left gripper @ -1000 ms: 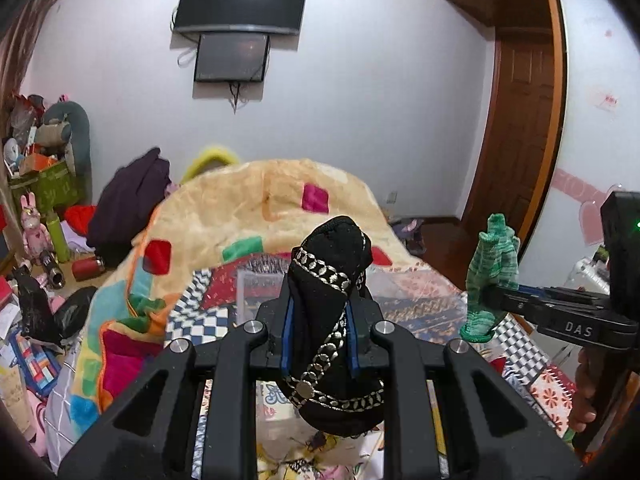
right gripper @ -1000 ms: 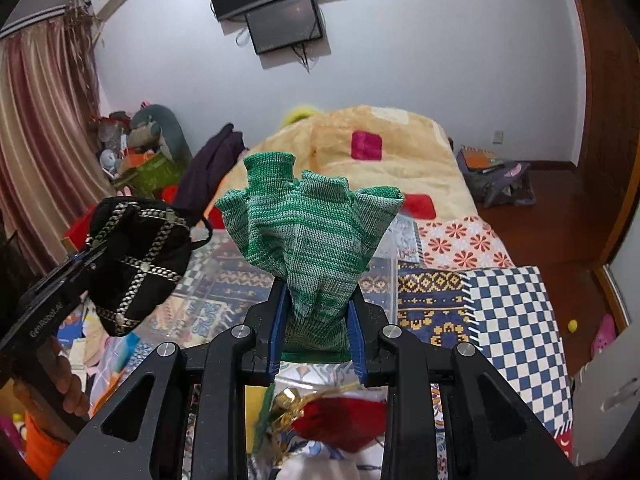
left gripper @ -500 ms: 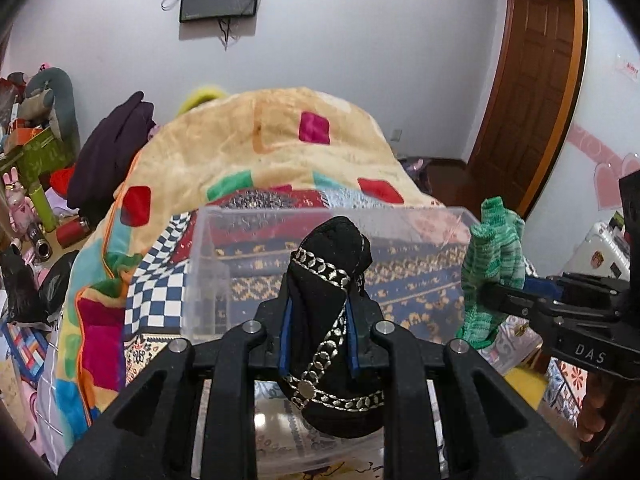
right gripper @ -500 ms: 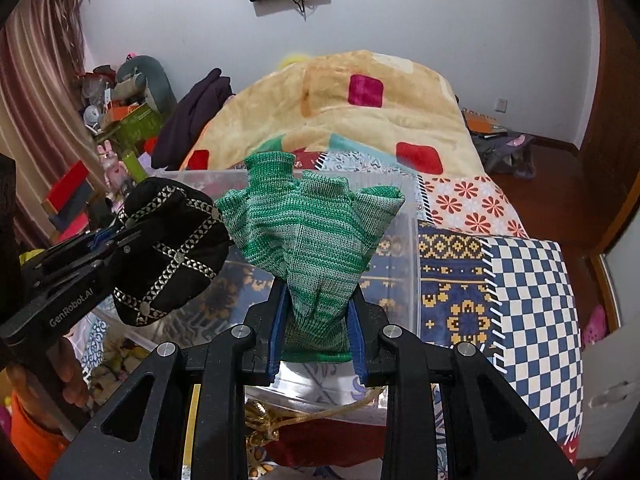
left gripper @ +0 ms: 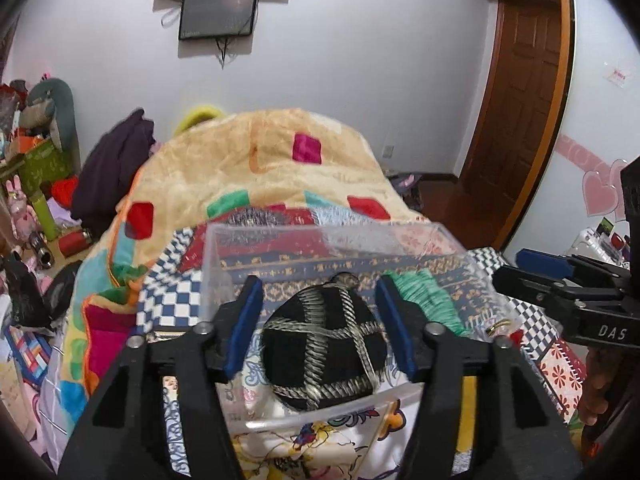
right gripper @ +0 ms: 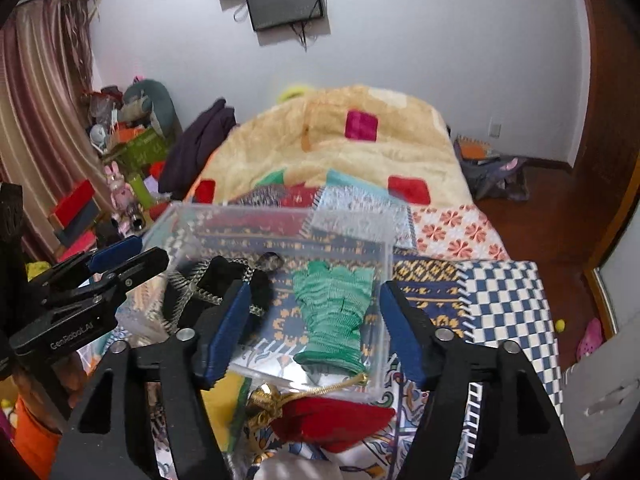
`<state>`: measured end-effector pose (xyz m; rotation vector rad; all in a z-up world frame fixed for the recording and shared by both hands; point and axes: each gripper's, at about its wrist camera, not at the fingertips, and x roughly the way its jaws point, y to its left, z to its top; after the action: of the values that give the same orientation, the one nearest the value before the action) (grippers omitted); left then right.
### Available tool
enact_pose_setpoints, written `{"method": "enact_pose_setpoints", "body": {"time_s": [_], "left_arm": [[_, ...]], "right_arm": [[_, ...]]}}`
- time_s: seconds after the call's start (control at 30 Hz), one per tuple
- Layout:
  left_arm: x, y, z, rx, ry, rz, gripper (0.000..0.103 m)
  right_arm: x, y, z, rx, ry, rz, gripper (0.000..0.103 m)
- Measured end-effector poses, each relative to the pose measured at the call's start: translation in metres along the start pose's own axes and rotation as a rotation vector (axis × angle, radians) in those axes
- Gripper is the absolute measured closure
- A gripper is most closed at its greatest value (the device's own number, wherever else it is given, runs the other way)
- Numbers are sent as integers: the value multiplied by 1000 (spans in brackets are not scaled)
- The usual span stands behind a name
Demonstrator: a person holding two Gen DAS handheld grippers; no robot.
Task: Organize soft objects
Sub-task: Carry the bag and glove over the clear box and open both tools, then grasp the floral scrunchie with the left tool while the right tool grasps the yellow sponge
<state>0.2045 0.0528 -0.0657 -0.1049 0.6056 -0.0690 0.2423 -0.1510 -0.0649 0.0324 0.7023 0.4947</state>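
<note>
A clear plastic bin (left gripper: 224, 248) (right gripper: 384, 240) stands on the bed. A black pouch with gold braid (left gripper: 324, 340) (right gripper: 224, 280) lies inside it on the left. A green knit glove (right gripper: 334, 312) (left gripper: 424, 292) lies inside on the right. My left gripper (left gripper: 320, 324) is open, its jaws wide either side of the pouch and above it. My right gripper (right gripper: 314, 330) is open, its jaws wide either side of the glove. Each gripper also shows from the side in the other view, the left (right gripper: 120, 264) and the right (left gripper: 532, 268).
A red pouch with a gold tassel (right gripper: 332, 420) lies just in front of the bin. A patchwork cover (right gripper: 508, 300) and a beige blanket (left gripper: 260, 168) lie on the bed. Clutter and toys (left gripper: 36, 184) fill the left side. A wooden door (left gripper: 516, 92) is at the right.
Both grippers came down over the bin and opened. The black pouch and the green glove dropped out of the jaws and now lie inside the bin.
</note>
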Motion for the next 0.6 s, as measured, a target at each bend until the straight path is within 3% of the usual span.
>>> {"method": "enact_pose_setpoints", "body": {"time_s": [0.17, 0.33, 0.6], "left_arm": [[-28, 0, 2, 19, -61, 30, 30], [-49, 2, -10, 30, -94, 61, 8], [-54, 9, -42, 19, -25, 52, 5]], "right_arm": [[-22, -3, -2, -2, -48, 3, 27], [-33, -6, -15, 6, -46, 1, 23], [-34, 6, -37, -6, -17, 31, 23]]}}
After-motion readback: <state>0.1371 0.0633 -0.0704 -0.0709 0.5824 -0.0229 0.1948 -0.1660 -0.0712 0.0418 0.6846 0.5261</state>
